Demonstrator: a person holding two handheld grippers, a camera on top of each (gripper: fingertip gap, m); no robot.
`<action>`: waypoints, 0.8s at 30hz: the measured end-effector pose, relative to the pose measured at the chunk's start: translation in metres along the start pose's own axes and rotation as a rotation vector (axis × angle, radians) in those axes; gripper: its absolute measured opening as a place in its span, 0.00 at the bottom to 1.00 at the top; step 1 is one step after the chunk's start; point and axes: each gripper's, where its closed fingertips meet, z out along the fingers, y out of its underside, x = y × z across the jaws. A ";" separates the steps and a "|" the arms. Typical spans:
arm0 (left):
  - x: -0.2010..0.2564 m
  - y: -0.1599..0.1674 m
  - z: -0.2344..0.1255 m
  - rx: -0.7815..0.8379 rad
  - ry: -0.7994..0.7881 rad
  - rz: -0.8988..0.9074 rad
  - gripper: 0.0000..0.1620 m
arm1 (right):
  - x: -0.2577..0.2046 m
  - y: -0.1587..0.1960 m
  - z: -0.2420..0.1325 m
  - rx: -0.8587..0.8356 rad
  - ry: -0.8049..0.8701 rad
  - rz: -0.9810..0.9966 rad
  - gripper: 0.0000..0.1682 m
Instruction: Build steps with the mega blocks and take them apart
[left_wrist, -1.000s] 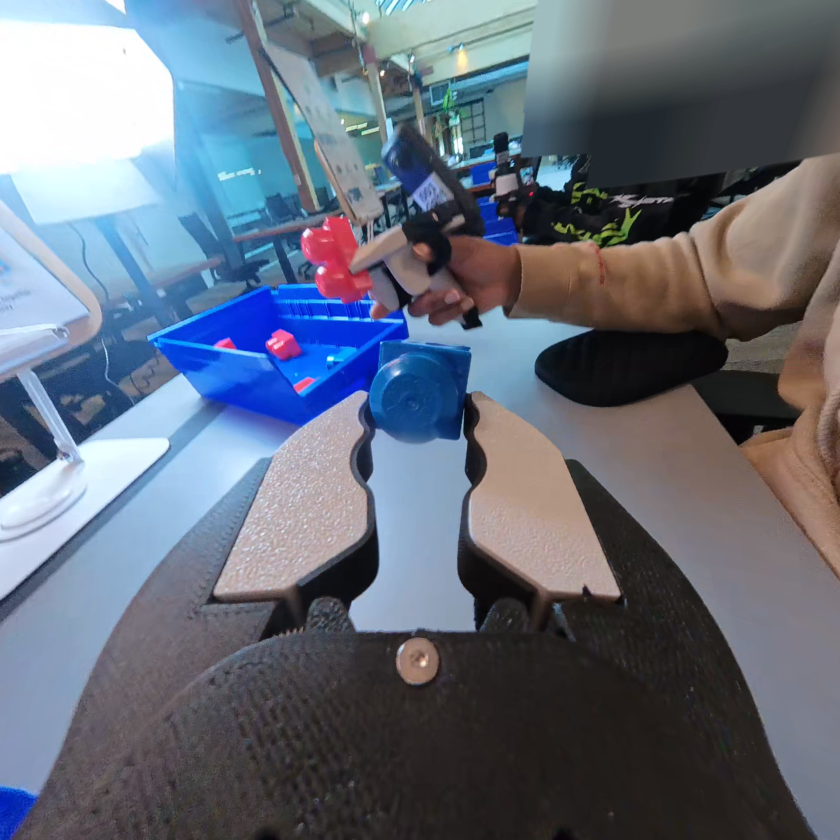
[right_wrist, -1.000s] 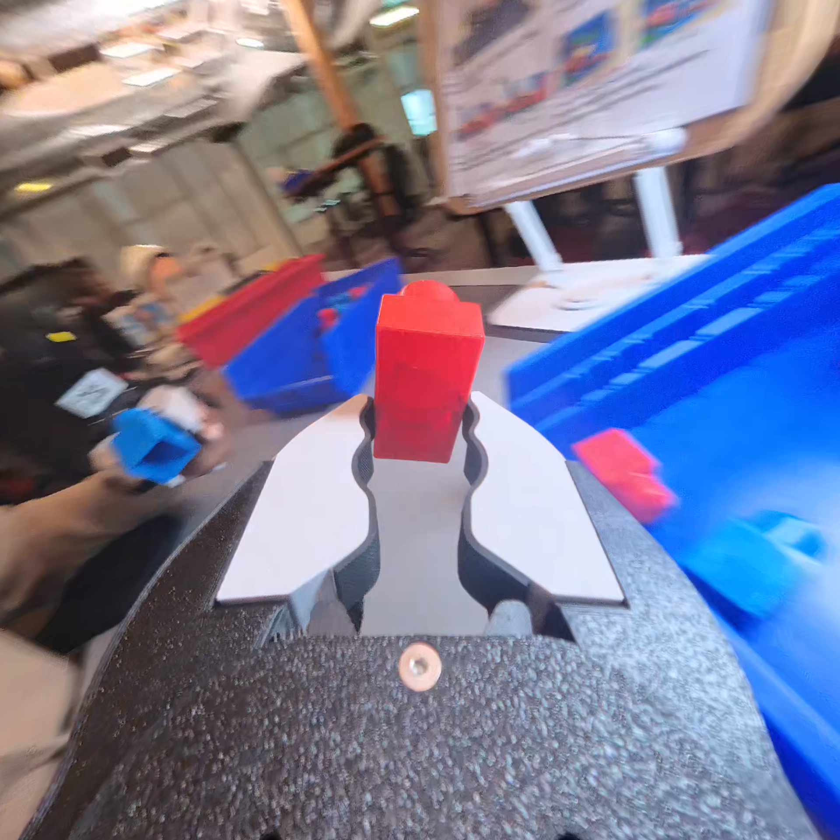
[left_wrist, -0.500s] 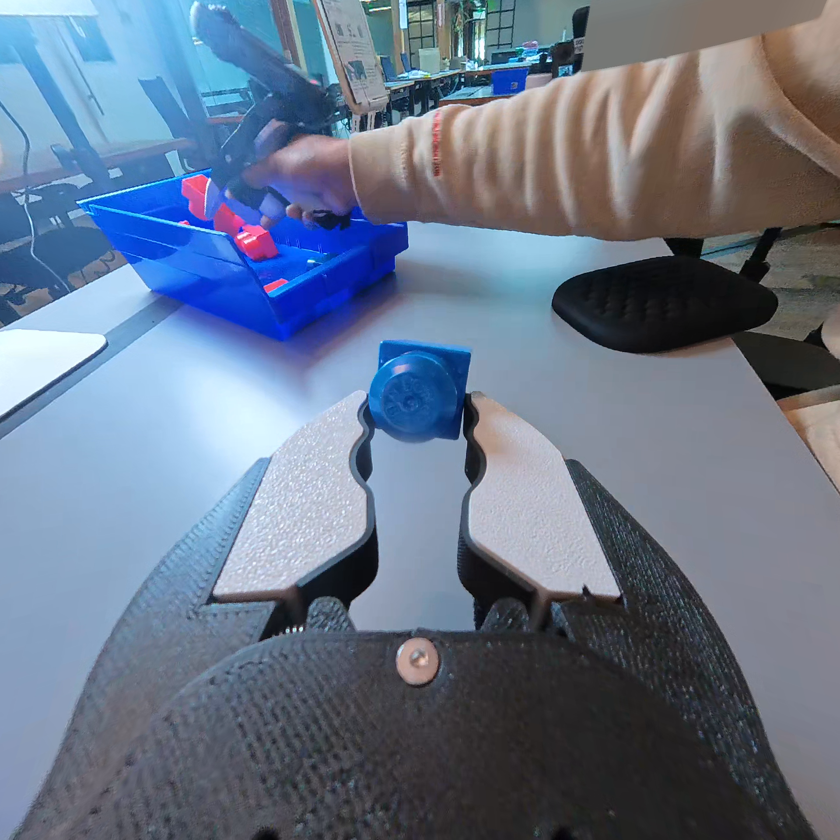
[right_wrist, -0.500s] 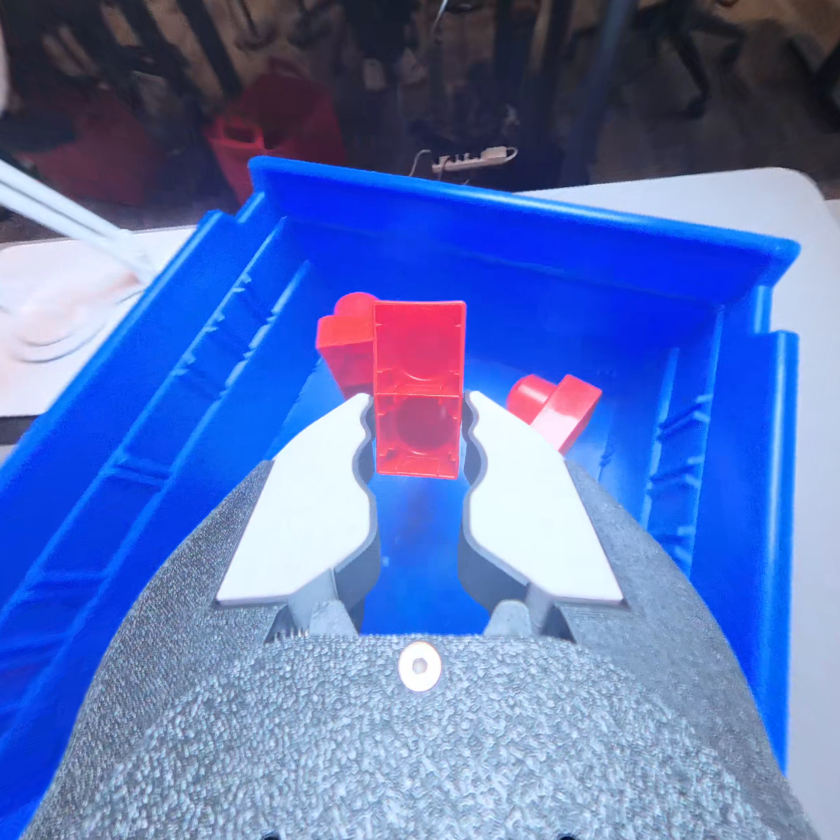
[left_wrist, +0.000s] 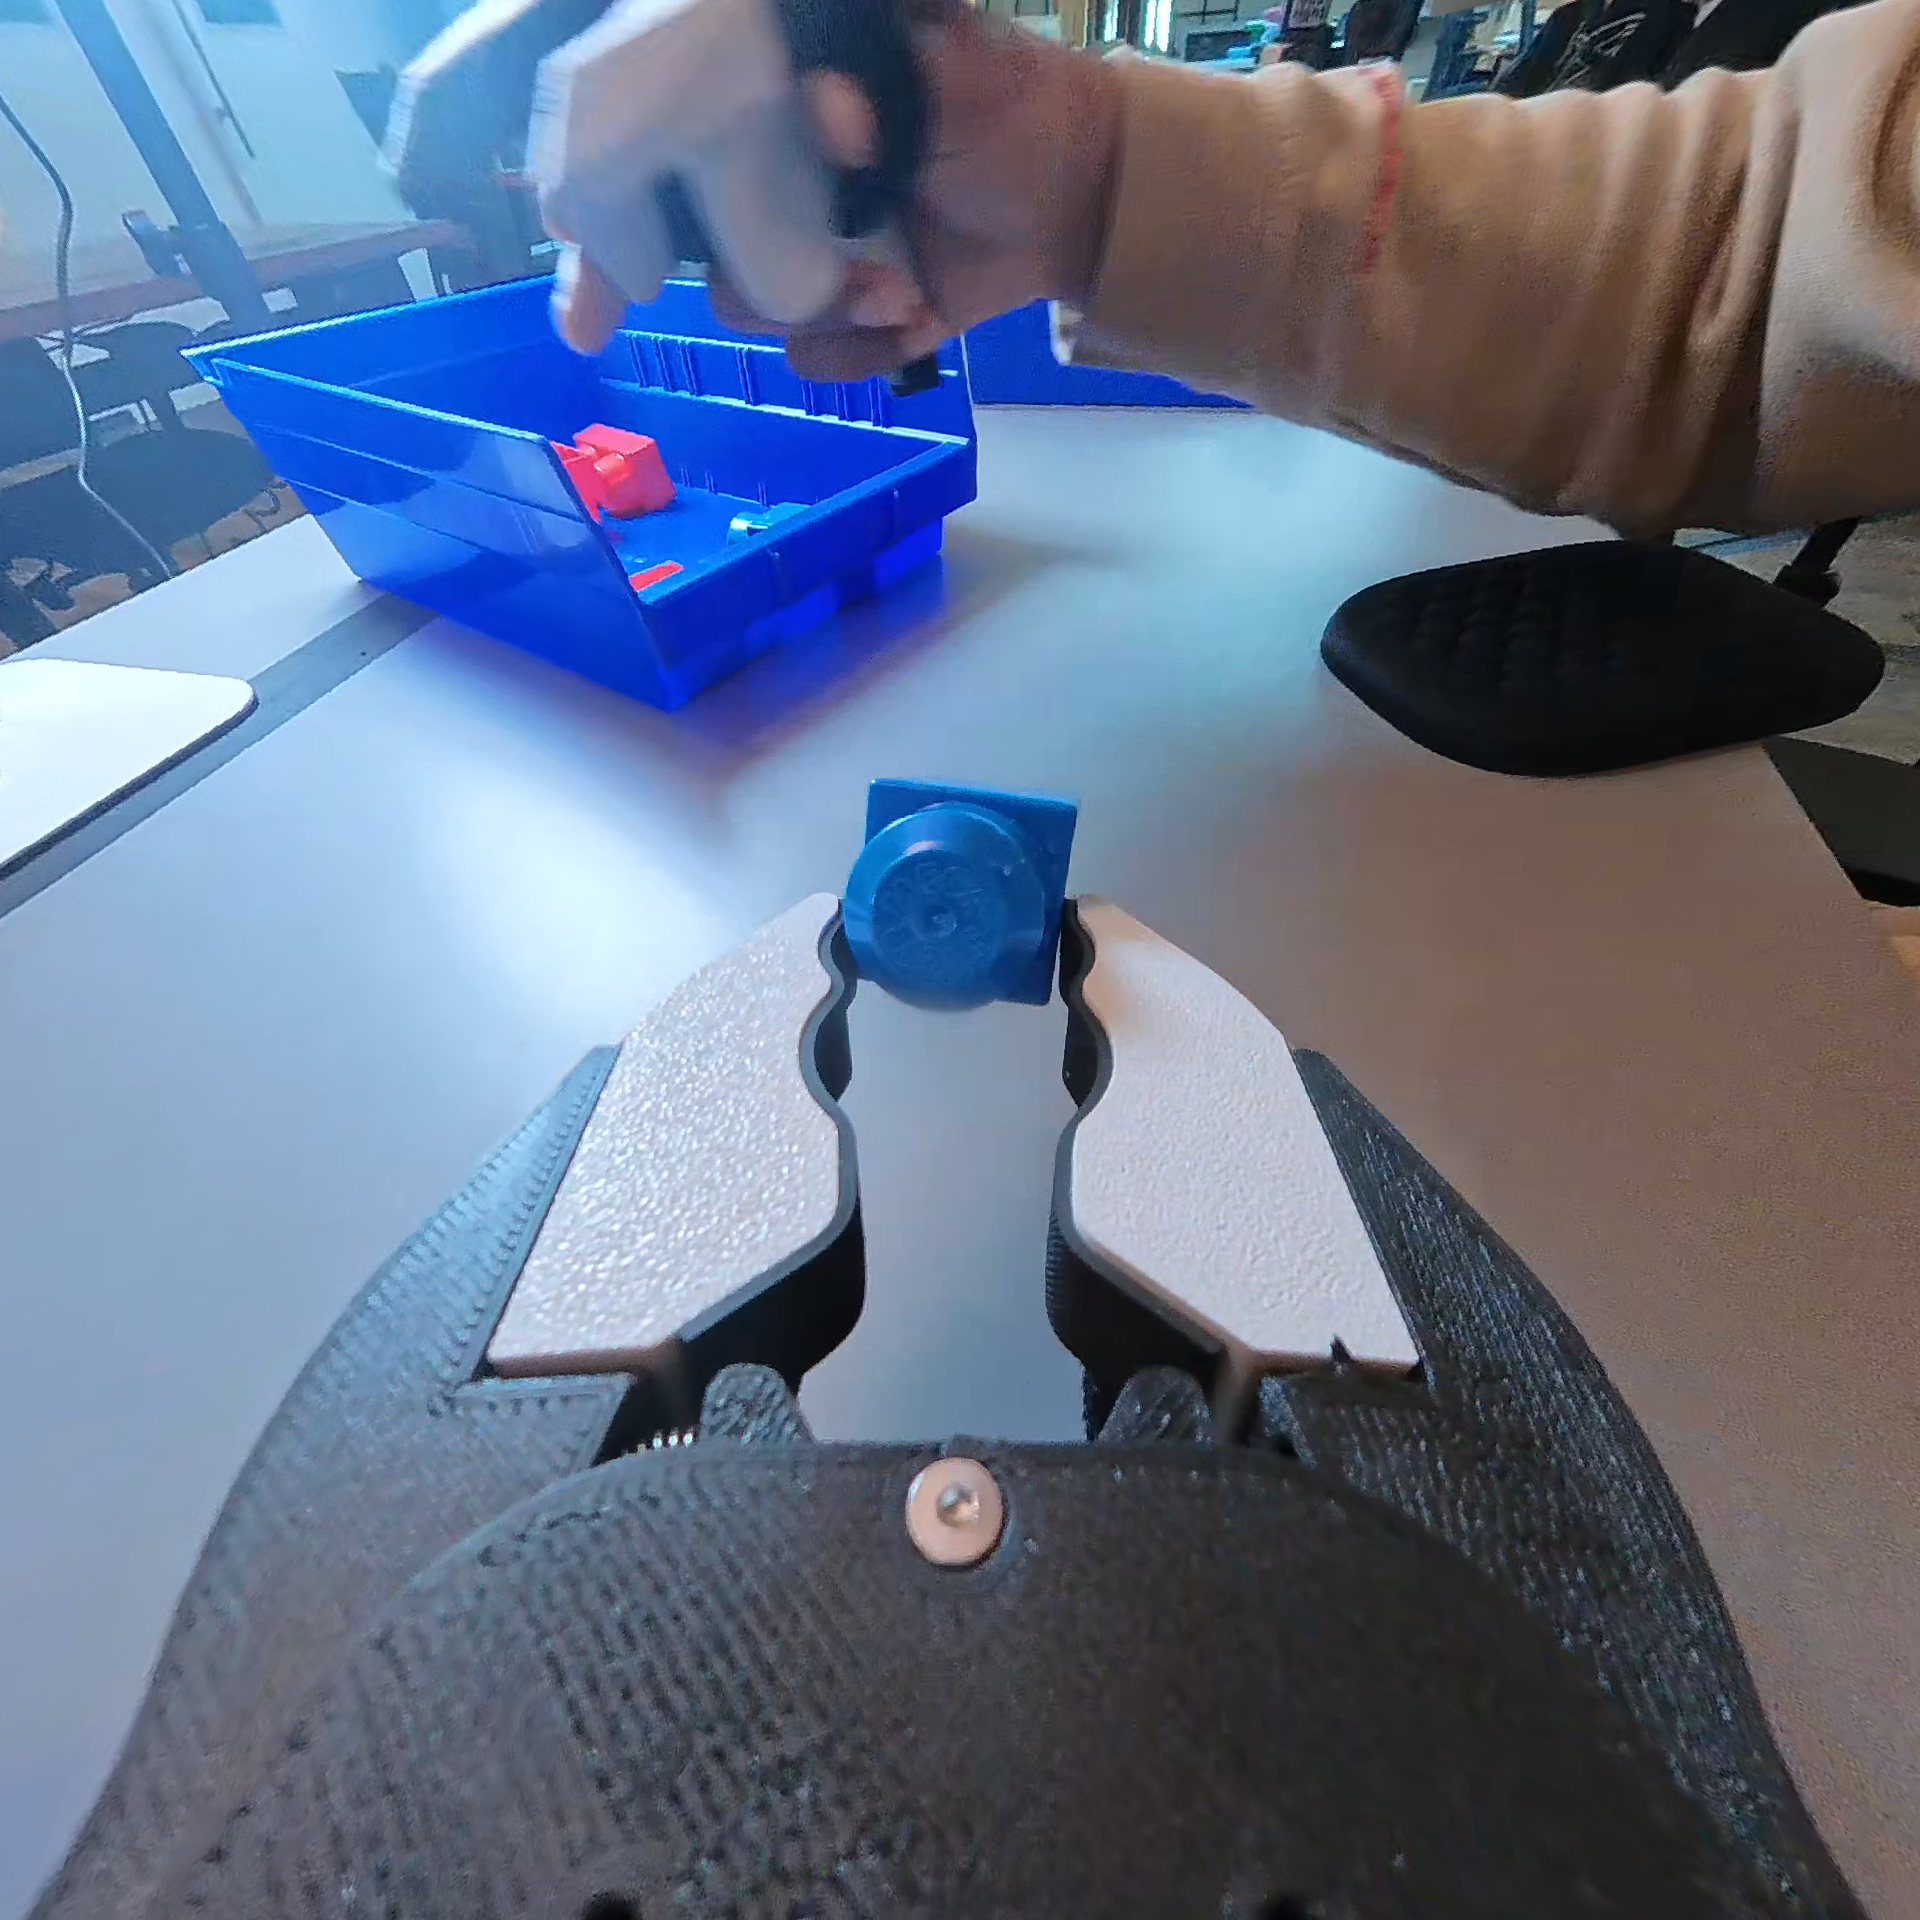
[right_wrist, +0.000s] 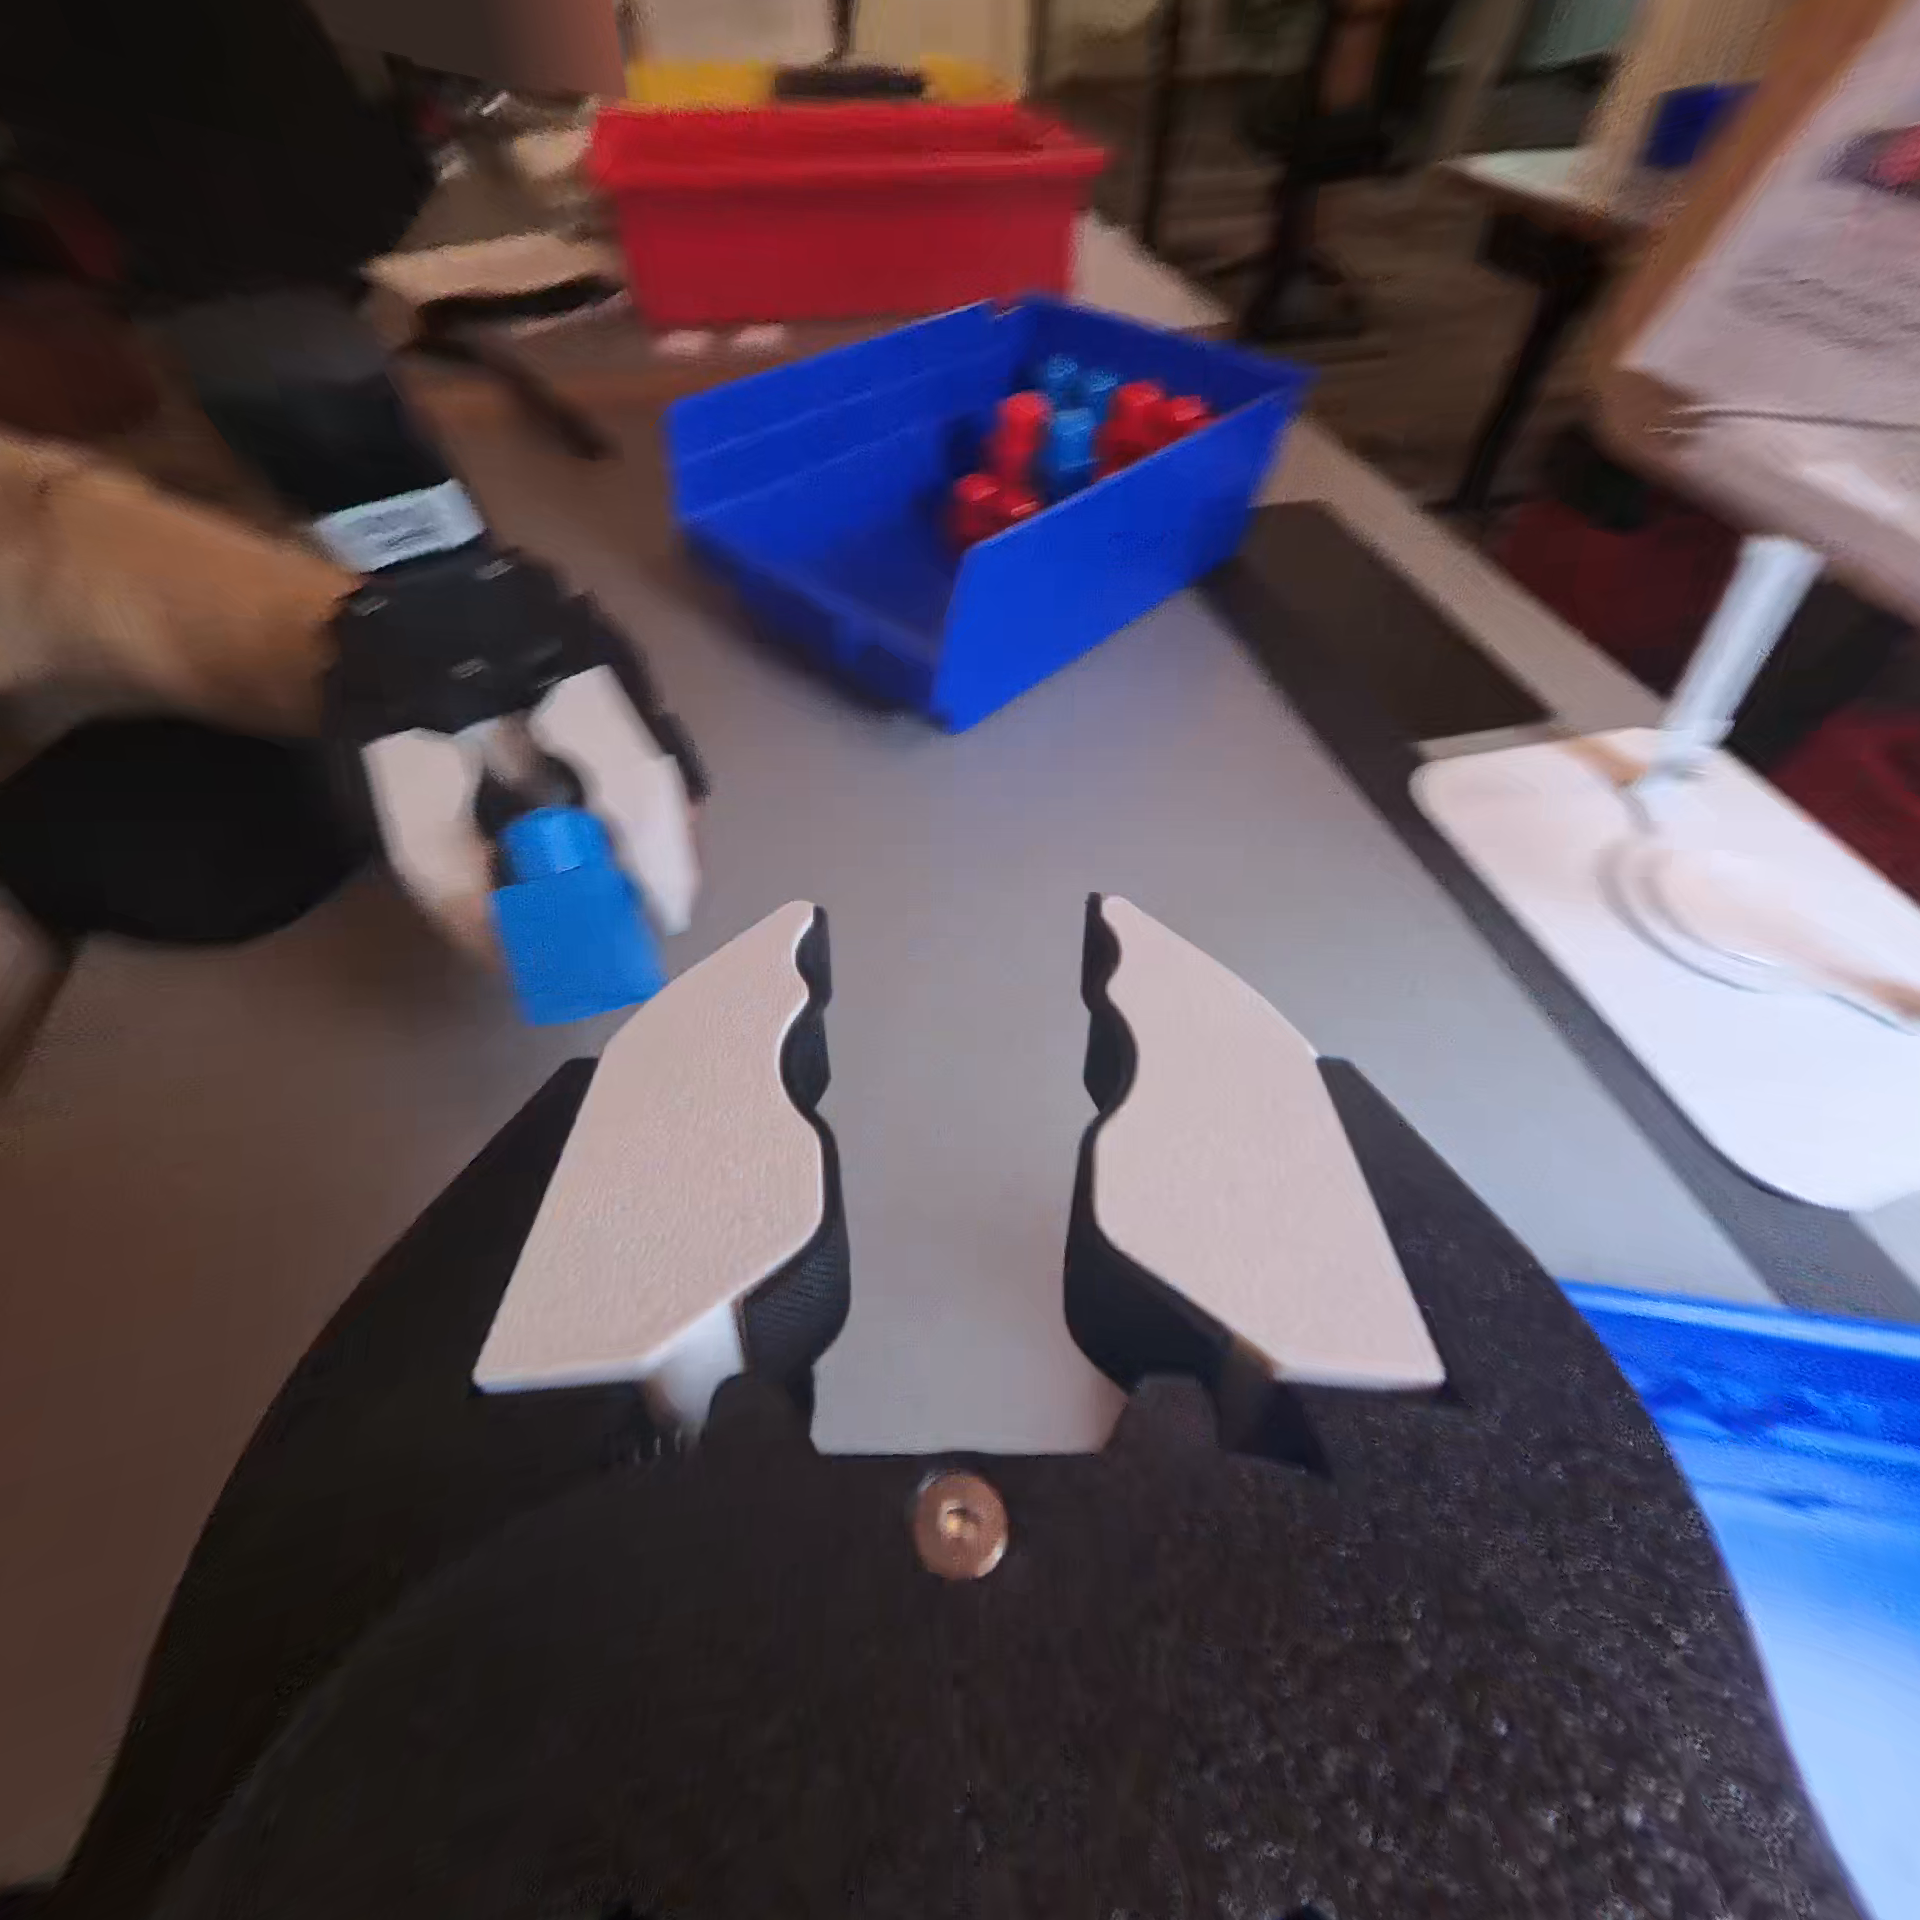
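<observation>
The blue mega block (left_wrist: 961, 902) was pinched between the tips of the left claw (left_wrist: 954, 940), its round stud turned back toward the camera and its square body pointing away, held just above the grey counter (left_wrist: 436, 935). In the right wrist view the same block (right_wrist: 569, 935) showed ahead and to the left of the right claw (right_wrist: 954, 925), which stood spread with nothing between its fingers. The person's hand (left_wrist: 790, 197) on that right claw hung above the blue bin (left_wrist: 623, 582), which sat ahead and to the left of the left claw. A red block (left_wrist: 613, 473) lay on the bin's floor, with a smaller red piece and something blue near it. A second blue bin (right_wrist: 1049, 623) holding red and blue blocks stood farther ahead of the right claw, with a red tub (right_wrist: 842, 218) behind it, and a white stand base (right_wrist: 1683, 997) lay to its right.

Judging by the loose pieces in the bin, this looked like the take-apart stage, with the blue block probably due to go in next. The grip sat only at the fingertips on the block's flat sides, so a quick swing could twist the block or let it slip onto the counter. The right arm hung over the bin, so the two claws could collide there. A release from too high could bounce the block out over the low front wall.
</observation>
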 end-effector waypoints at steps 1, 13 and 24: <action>0.001 0.000 0.000 0.000 0.002 0.001 0.23 | -0.037 0.007 0.008 -0.054 -0.095 -0.052 0.29; 0.001 -0.013 -0.005 0.024 -0.050 0.051 0.25 | -0.107 0.045 0.030 -0.274 -0.065 -0.237 0.20; -0.009 0.002 -0.002 -0.026 -0.078 0.054 0.23 | 0.106 0.103 -0.144 -0.424 1.041 0.251 0.20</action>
